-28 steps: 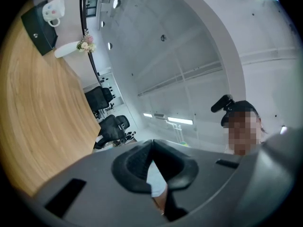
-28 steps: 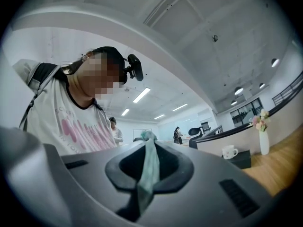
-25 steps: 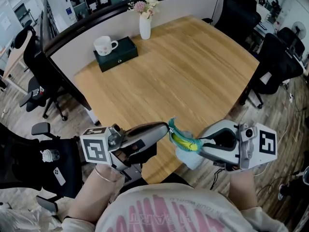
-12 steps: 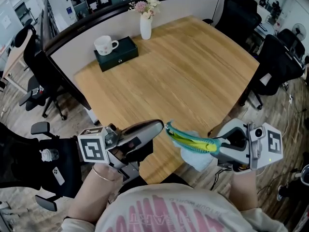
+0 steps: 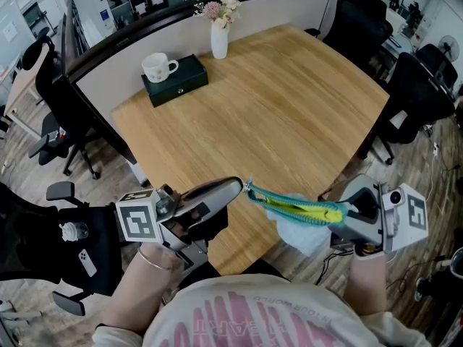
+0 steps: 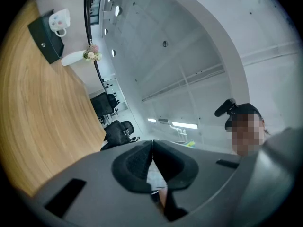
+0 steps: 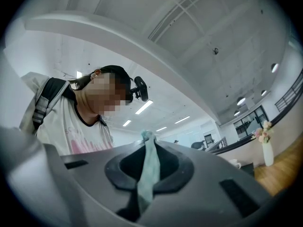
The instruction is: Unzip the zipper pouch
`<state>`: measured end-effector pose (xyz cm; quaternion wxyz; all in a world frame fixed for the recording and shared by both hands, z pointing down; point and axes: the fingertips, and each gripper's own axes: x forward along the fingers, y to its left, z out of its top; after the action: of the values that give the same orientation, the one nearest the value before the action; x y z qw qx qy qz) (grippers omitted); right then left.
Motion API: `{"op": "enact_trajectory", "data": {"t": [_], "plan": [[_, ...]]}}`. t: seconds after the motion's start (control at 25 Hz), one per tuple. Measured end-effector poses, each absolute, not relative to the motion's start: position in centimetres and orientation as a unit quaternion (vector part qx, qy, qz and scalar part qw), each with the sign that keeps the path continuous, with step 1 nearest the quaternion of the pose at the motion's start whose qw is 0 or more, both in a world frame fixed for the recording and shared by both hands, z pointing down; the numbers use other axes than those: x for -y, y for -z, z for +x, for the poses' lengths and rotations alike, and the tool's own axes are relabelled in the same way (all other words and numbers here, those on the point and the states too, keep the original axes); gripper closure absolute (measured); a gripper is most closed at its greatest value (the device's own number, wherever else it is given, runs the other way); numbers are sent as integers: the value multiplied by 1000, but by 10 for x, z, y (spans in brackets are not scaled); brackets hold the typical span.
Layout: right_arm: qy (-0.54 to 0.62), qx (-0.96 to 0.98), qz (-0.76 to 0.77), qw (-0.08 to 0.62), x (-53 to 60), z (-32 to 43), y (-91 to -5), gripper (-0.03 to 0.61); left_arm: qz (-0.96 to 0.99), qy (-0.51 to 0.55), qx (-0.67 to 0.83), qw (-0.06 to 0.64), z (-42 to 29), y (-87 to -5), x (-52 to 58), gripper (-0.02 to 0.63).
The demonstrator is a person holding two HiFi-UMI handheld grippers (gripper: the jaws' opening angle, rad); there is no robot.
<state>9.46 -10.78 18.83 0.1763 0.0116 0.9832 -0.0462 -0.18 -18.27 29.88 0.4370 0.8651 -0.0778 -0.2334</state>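
Head view: pouch (image 5: 296, 210) stretched in the air over the counter (image 5: 253, 121) near edge, between left hand-held gripper (image 5: 235, 186) and right hand-held gripper (image 5: 346, 212); open wood ahead | Left gripper view: jaws together on pouch's end | Right gripper view: jaws clamp teal pouch fabric

The left gripper (image 5: 239, 186) and right gripper (image 5: 340, 212) pinch opposite ends of a teal pouch (image 5: 293, 208) above the table (image 5: 275, 107) edge. A mug (image 5: 156, 67) and vase (image 5: 217, 40) stand far back.
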Motion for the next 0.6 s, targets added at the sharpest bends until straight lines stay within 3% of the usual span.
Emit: {"op": "enact_trajectory", "data": {"t": [0.32,0.6], "plan": [[74,-982,-40,166,128,96,-204,568,871,201,122,432,6,-323,188,604],[119,-977,-142,111,167,91,-246,566,895,107,224,370,3,-366,203,602]]}}
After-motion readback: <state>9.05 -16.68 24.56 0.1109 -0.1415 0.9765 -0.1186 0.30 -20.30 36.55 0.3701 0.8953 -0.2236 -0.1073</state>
